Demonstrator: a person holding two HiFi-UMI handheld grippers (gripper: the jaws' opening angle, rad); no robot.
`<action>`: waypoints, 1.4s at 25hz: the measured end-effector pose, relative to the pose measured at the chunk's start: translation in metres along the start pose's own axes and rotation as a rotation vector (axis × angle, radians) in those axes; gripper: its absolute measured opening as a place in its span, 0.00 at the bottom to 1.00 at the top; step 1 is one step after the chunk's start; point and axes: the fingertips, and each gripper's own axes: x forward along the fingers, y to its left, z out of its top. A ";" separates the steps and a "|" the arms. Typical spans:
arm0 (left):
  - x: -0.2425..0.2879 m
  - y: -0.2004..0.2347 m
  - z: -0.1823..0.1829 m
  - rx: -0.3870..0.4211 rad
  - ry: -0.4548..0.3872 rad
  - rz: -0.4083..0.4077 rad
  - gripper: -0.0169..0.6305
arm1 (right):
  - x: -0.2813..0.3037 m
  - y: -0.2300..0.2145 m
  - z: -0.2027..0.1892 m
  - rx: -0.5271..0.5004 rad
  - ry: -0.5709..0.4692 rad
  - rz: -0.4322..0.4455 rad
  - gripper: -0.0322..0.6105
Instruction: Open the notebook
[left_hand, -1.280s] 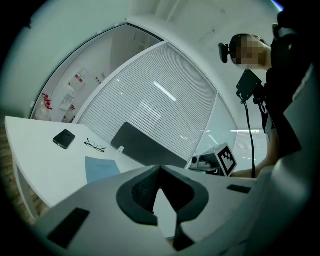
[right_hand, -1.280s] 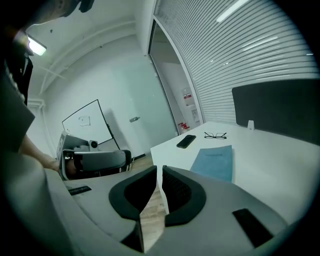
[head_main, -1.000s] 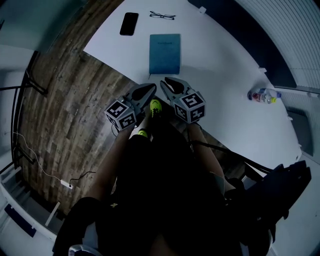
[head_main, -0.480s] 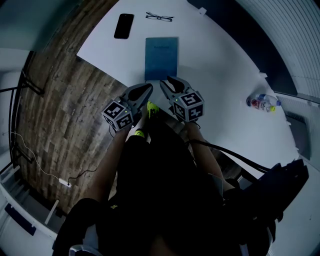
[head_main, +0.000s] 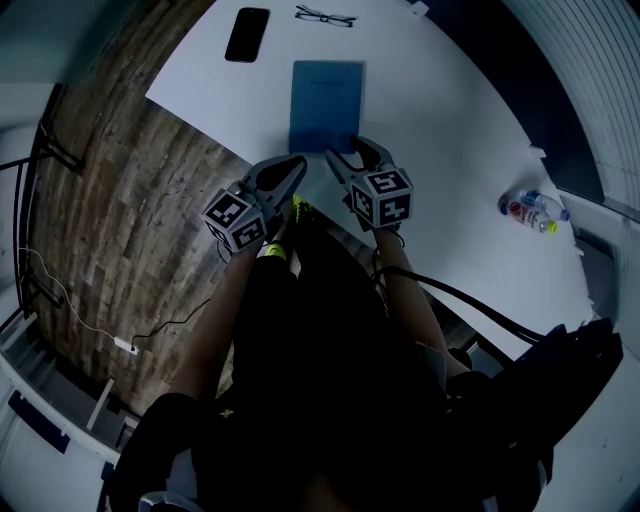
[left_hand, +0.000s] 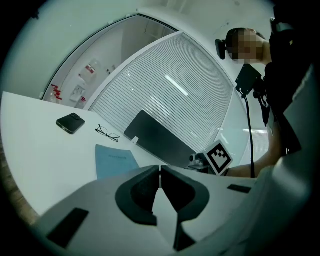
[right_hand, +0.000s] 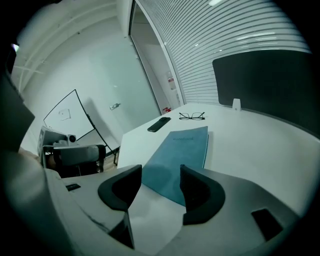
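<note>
A closed teal notebook (head_main: 326, 95) lies flat on the white table (head_main: 450, 130); it also shows in the left gripper view (left_hand: 116, 160) and the right gripper view (right_hand: 182, 147). My right gripper (head_main: 347, 151) hovers just over the notebook's near edge. Its jaws are opening, with a wide gap between them and nothing pressed in it (right_hand: 161, 172). My left gripper (head_main: 299, 163) hangs at the table's near edge, left of the notebook's near corner, its jaws shut with nothing in them (left_hand: 160, 170).
A black phone (head_main: 247, 34) and a pair of glasses (head_main: 325, 16) lie beyond the notebook. A plastic bottle (head_main: 530, 210) lies far right on the table. A dark panel (right_hand: 265, 85) stands along the table's far side. Wooden floor (head_main: 140, 200) lies left of the table.
Both grippers have moved forward and down toward the notebook. The right gripper's jaws, nearly together before, now stand apart over the notebook's near edge.
</note>
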 end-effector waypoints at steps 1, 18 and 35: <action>0.000 0.002 -0.001 -0.004 -0.001 0.005 0.07 | 0.001 -0.004 -0.002 0.000 0.007 -0.008 0.40; 0.009 0.017 -0.013 -0.027 0.015 0.042 0.09 | 0.025 -0.042 -0.029 0.100 0.122 -0.050 0.49; 0.004 0.014 -0.019 -0.039 0.020 0.058 0.09 | 0.031 -0.048 -0.040 0.160 0.148 -0.049 0.41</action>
